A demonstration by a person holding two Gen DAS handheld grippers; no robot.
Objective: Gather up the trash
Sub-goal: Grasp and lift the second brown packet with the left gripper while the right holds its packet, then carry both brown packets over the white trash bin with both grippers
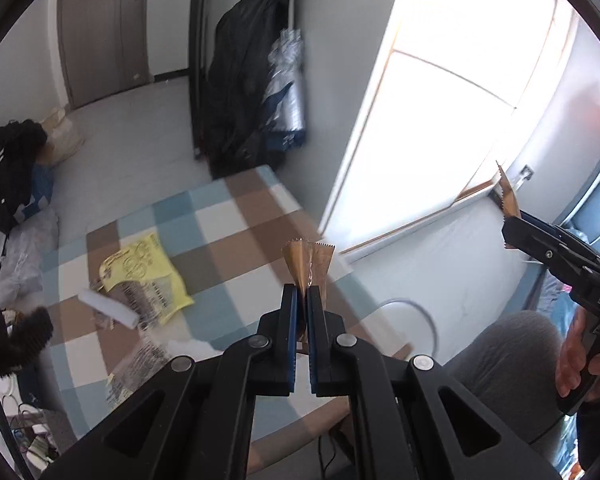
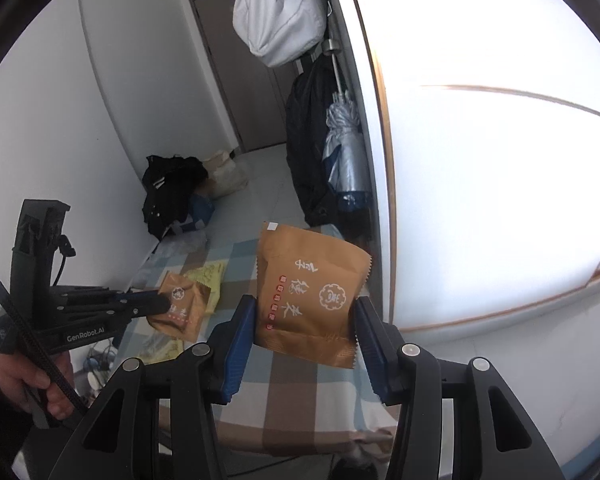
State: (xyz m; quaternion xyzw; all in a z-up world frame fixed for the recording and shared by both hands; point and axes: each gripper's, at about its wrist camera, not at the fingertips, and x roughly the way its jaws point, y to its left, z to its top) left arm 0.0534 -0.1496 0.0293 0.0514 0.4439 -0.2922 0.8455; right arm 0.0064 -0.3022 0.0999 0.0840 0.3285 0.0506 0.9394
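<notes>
My left gripper point(image 1: 303, 294) is shut on a small brown snack wrapper point(image 1: 309, 261), seen edge-on above the checked tablecloth point(image 1: 220, 220). The same gripper point(image 2: 162, 304) and wrapper point(image 2: 180, 310) show in the right wrist view. My right gripper point(image 2: 306, 312) is shut on a larger brown snack packet point(image 2: 308, 296) with white print, held across its sides above the table. It also shows in the left wrist view point(image 1: 510, 232) with its packet point(image 1: 507, 196). A yellow printed bag point(image 1: 148, 280) and a white paper roll point(image 1: 110, 308) lie on the table.
A clear printed wrapper point(image 1: 140, 364) lies near the table's front left. A black coat point(image 1: 240, 92) and silver umbrella point(image 1: 286, 92) hang beyond the table. Black clothes point(image 1: 8, 168) and bags lie on the floor at left. A bright window point(image 1: 440, 112) is on the right.
</notes>
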